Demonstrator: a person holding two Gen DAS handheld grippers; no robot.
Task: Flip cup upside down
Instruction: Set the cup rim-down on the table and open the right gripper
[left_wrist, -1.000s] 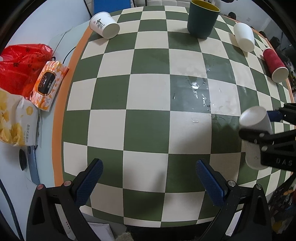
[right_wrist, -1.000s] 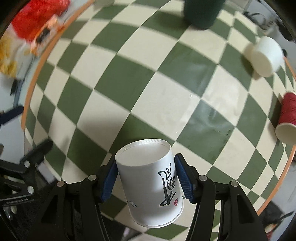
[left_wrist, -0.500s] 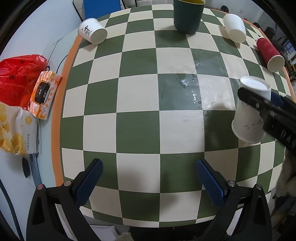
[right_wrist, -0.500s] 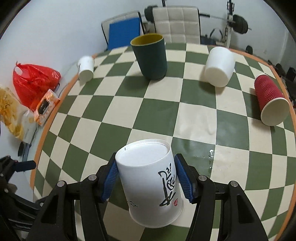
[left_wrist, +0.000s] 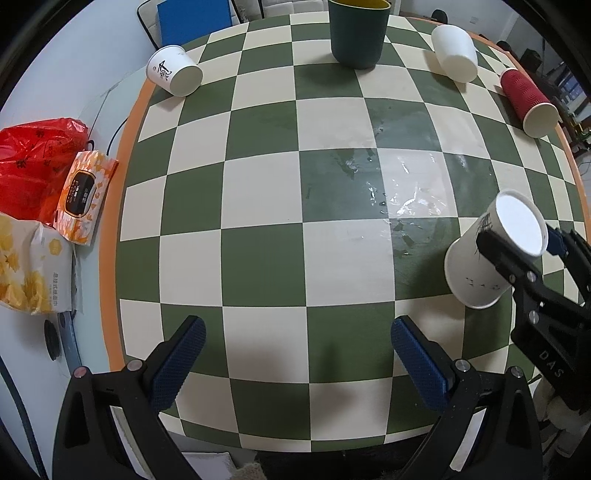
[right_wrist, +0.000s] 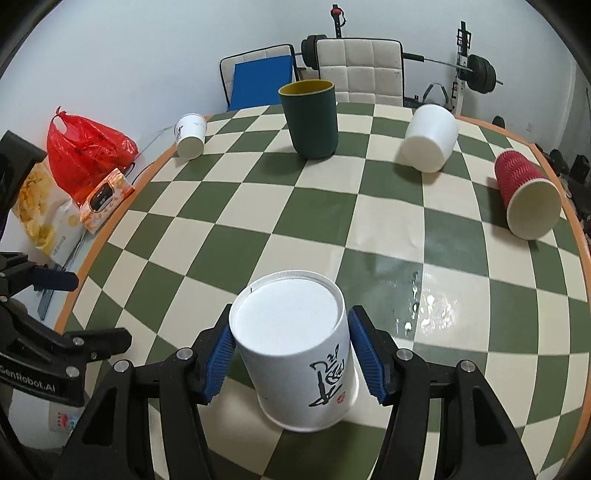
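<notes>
Across the whole scene spreads the round checkered table (left_wrist: 266, 236), green and cream squares inside an orange rim, with a wet, shiny patch (left_wrist: 399, 195) glinting right of centre. Off its left edge, a red plastic bag (left_wrist: 33, 162), a yellow snack bag (left_wrist: 26, 266) and an orange wipes pack (left_wrist: 85, 199) are huddled together on the white surface.

Down to the grippers now. The left gripper (left_wrist: 295, 363) hangs low over the near edge, blue pads spread wide with only tabletop between them. The right gripper (right_wrist: 291, 354) is clamped on the white paper cup (right_wrist: 295, 347), one blue pad pressed against each side of the cup wall. And look at that cup: base up, mouth down, black brush lettering and a small red stamp on the side facing the camera. In the left wrist view it sits tilted at the table's right side (left_wrist: 491, 254); whether its rim touches the cloth I cannot tell.

At the back, a dark green cup (right_wrist: 310, 118) with a yellow inside stands upright. Right of it, a plain white cup (right_wrist: 430, 142) lies on its side, and a red ribbed cup (right_wrist: 526, 192) lies near the right rim, mouth toward the camera. Far left, a small printed paper cup (right_wrist: 190, 134) lies tipped at the table edge.
</notes>
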